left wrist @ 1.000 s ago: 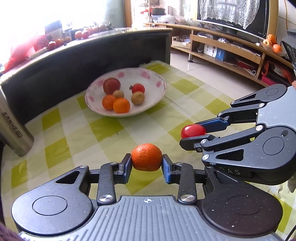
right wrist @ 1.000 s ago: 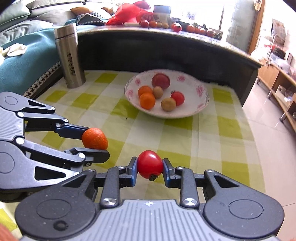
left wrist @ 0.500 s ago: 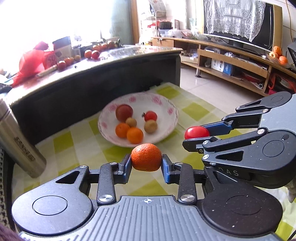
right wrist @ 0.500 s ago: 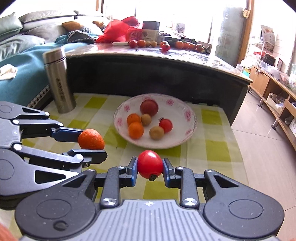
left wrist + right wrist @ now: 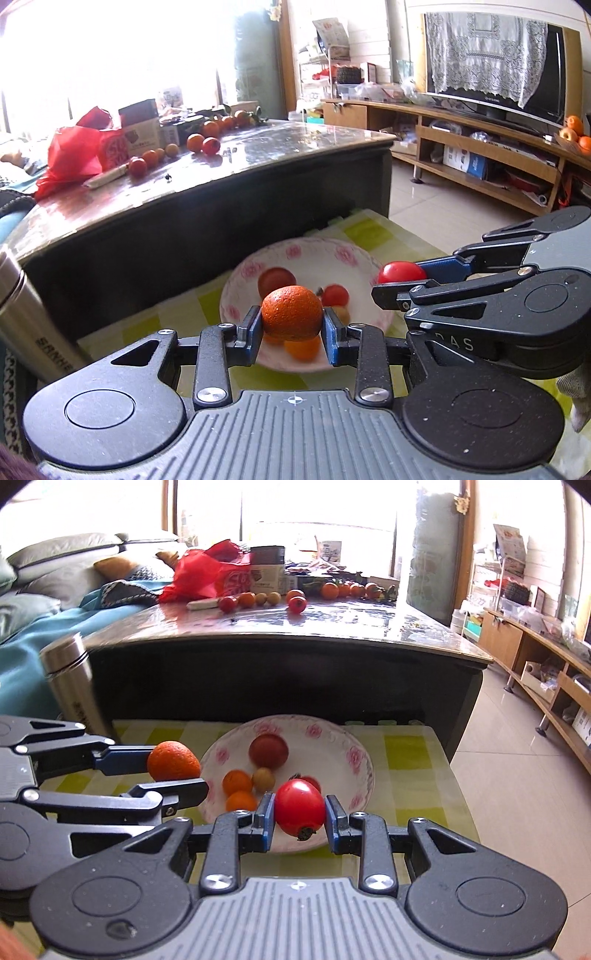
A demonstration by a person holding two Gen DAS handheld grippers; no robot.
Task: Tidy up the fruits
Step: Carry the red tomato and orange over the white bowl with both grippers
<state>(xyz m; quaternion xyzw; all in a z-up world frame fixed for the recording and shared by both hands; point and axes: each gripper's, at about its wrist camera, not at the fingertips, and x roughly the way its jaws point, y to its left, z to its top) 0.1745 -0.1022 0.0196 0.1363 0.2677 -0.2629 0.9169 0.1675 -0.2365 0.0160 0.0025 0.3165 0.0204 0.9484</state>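
An orange mandarin [image 5: 291,313] is being gripped between the blue pads of the left gripper [image 5: 291,328], and it is being held in the air in front of a white bowl with pink flowers [image 5: 295,254]. In the right wrist view the same mandarin [image 5: 173,760] is being seen at the bowl's left rim [image 5: 212,755]. A red tomato [image 5: 300,806] is being clamped by the right gripper [image 5: 300,821], its dark stem end being turned downward; it is being held over the near side of the bowl. In the left wrist view this tomato [image 5: 402,272] is being shown just beside the bowl's right rim.

Inside the bowl, other fruits are being kept: a dark red round fruit [image 5: 268,750] toward the far side, two small oranges [image 5: 237,782] on the left, a small tan fruit [image 5: 263,779] between them and the middle, and a red tomato partly hidden behind the gripped one. The bowl is being carried by a low table covered with a yellow-green checked cloth [image 5: 406,760], toward the cloth's far edge.

A steel flask [image 5: 72,686] is being seen upright at the cloth's far left corner. Behind the cloth's far edge, a dark table with a glossy top [image 5: 332,624] is being seen, on which a row of small fruits [image 5: 258,599] and a red bag [image 5: 201,576] are being kept.
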